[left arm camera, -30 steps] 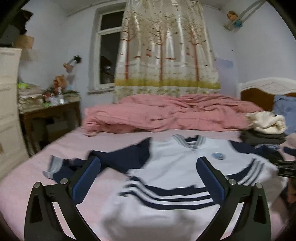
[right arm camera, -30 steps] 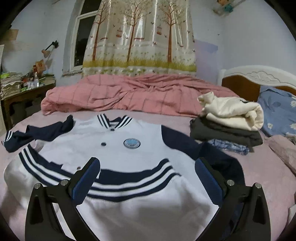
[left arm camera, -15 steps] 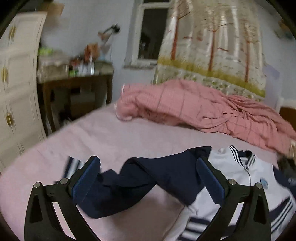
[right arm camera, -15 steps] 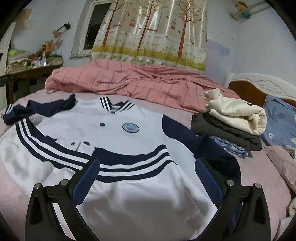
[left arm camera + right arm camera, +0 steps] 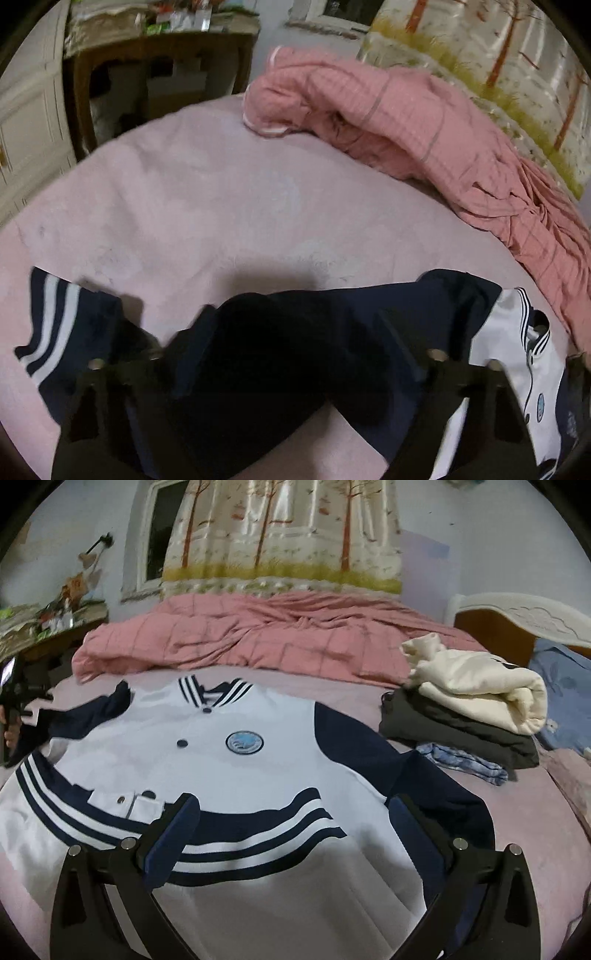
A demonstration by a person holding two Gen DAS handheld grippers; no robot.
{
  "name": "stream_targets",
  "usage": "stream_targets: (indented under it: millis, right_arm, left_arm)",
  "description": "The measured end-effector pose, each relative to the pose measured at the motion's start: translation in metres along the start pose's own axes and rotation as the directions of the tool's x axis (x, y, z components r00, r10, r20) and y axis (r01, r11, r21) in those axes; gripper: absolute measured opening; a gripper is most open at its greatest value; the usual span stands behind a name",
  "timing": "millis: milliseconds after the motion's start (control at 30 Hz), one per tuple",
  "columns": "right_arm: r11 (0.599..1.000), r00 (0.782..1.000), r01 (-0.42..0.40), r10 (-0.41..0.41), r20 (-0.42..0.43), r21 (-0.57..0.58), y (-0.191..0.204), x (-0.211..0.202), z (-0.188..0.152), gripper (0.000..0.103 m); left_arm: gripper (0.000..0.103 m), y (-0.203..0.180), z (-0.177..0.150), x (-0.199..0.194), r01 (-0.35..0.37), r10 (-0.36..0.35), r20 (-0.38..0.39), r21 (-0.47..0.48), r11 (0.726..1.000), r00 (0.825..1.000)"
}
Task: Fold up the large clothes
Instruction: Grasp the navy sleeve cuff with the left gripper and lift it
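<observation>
A white jacket (image 5: 236, 746) with navy sleeves and navy stripes lies face up on the pink bed sheet (image 5: 207, 206). Its navy left sleeve (image 5: 295, 332) with a striped cuff (image 5: 55, 325) stretches across the sheet in the left wrist view. My left gripper (image 5: 295, 347) is open and low over the middle of that sleeve, in dark shadow. It also shows at the far left of the right wrist view (image 5: 14, 705). My right gripper (image 5: 291, 823) is open and empty above the jacket's lower front. The jacket's right sleeve (image 5: 424, 775) lies beside it.
A rumpled pink quilt (image 5: 258, 638) lies along the far side of the bed. A pile of folded clothes (image 5: 472, 709) sits at the right, near a blue pillow (image 5: 565, 686) and the headboard (image 5: 517, 616). A wooden table (image 5: 155, 66) and white drawers (image 5: 26, 110) stand left.
My left gripper has swung left off the jacket's body and dropped down low over the navy sleeve. My right gripper has stayed over the jacket's lower front, tilting slightly.
</observation>
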State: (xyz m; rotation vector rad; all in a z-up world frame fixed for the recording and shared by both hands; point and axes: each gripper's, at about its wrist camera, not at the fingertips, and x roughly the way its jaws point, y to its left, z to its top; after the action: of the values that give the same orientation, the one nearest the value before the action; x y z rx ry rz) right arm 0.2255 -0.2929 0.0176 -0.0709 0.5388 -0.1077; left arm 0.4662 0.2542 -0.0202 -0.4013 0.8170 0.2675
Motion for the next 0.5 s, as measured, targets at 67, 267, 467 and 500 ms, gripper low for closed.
stream_targets:
  millis: [67, 267, 467, 500]
  right_arm:
    - [0.999, 0.999, 0.039, -0.039, 0.011, 0.024, -0.001, -0.005, -0.005, 0.103]
    - [0.991, 0.990, 0.136, -0.136, -0.035, -0.008, -0.003, -0.020, -0.008, 0.103]
    - [0.988, 0.990, 0.138, -0.140, -0.021, -0.077, -0.019, -0.039, -0.011, 0.103]
    - [0.983, 0.985, 0.169, -0.171, -0.018, -0.076, -0.025, -0.038, -0.010, 0.103]
  left_arm:
    - [0.062, 0.004, 0.000, 0.008, 0.037, -0.038, -0.024, -0.024, 0.999, 0.999]
    - [0.003, -0.002, 0.005, 0.034, -0.010, 0.011, -0.062, 0.007, 1.000, 0.998]
    - [0.002, -0.062, -0.013, -0.066, 0.017, -0.077, 0.294, 0.204, 0.979, 0.953]
    - [0.002, -0.077, -0.011, -0.076, 0.035, -0.105, 0.306, 0.225, 0.974, 0.946]
